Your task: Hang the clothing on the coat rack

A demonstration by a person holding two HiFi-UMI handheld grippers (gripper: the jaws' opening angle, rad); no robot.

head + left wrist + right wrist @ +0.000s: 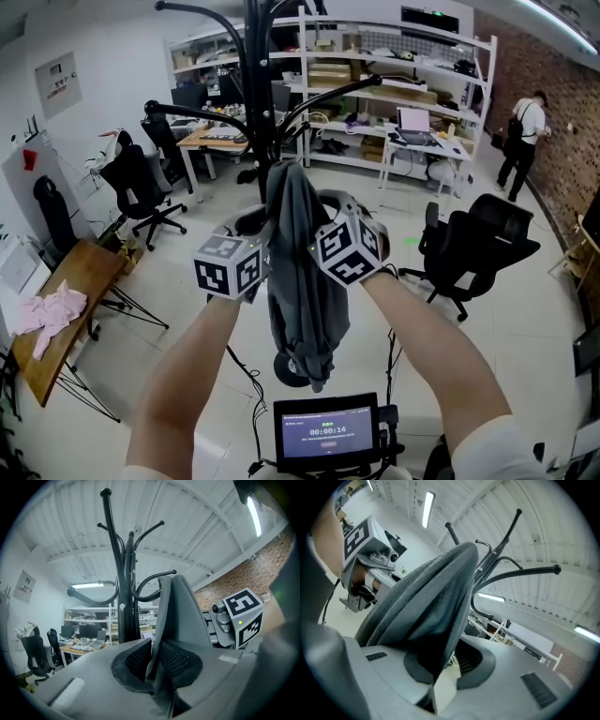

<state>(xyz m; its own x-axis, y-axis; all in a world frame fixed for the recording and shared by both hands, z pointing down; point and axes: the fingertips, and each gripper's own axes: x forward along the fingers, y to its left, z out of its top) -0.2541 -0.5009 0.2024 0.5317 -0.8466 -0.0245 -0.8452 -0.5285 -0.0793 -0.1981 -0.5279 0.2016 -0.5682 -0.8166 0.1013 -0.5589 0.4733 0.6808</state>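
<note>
A dark grey garment [300, 272] hangs in a long fold in front of the black coat rack [255, 94], its top close to one curved hook. My left gripper [261, 225] grips its left side; in the left gripper view the cloth [180, 611] runs between the pads of that gripper [153, 660], which press on it. My right gripper [317, 208] is at the garment's right side. In the right gripper view the cloth [426, 602] drapes over one pad of that gripper [450, 660], with a gap showing beside the other. The rack's hooks [506, 573] rise just behind.
Black office chairs stand at the left [141, 187] and right [478, 248]. A wooden table [66, 309] with pink cloth is at the left. Shelving [394, 84] lines the back wall, and a person [520, 136] stands far right. A small screen [326, 431] sits below.
</note>
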